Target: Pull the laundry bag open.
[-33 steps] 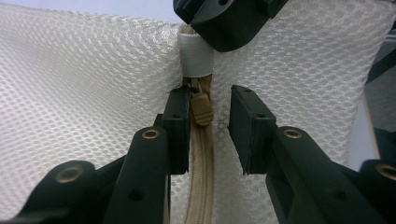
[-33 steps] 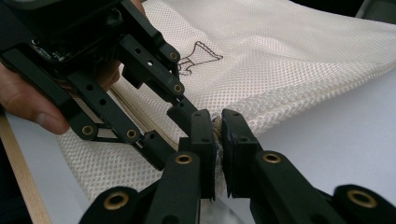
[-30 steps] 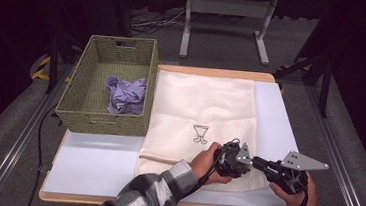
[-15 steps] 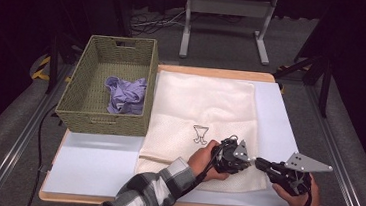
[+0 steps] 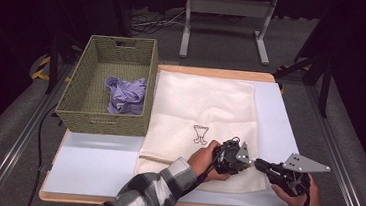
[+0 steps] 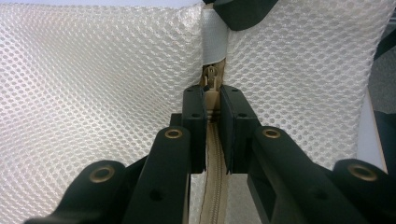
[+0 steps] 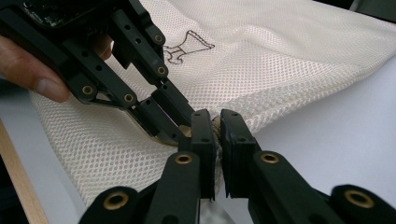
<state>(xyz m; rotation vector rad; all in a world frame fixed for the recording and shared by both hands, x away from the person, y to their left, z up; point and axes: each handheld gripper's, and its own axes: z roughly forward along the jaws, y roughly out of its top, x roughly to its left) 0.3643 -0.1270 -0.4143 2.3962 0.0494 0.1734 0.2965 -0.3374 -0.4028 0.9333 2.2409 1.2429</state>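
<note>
Far left, a wicker basket (image 5: 105, 92) holds a crumpled lilac cloth (image 5: 125, 94); neither is in play. Beside it, a white mesh laundry bag (image 5: 205, 116) lies flat on the surface (image 5: 92, 168), with its zipper edge along the near-right corner.

Our left tongs (image 6: 213, 109) have just closed and now pinch the beige zipper tape (image 6: 214, 172), with the slider pull (image 6: 211, 77) directly ahead of the tips. The zipper's long axis runs straight along these jaws, away from us.

Our right tongs (image 7: 215, 128) are pressed together on the bag's corner at the zipper's end, tip to tip with the left tongs.

Both grips meet at one spot. The left tongs are nearer the slider, so we judge that they should draw it while the right tongs anchor the corner.
</note>
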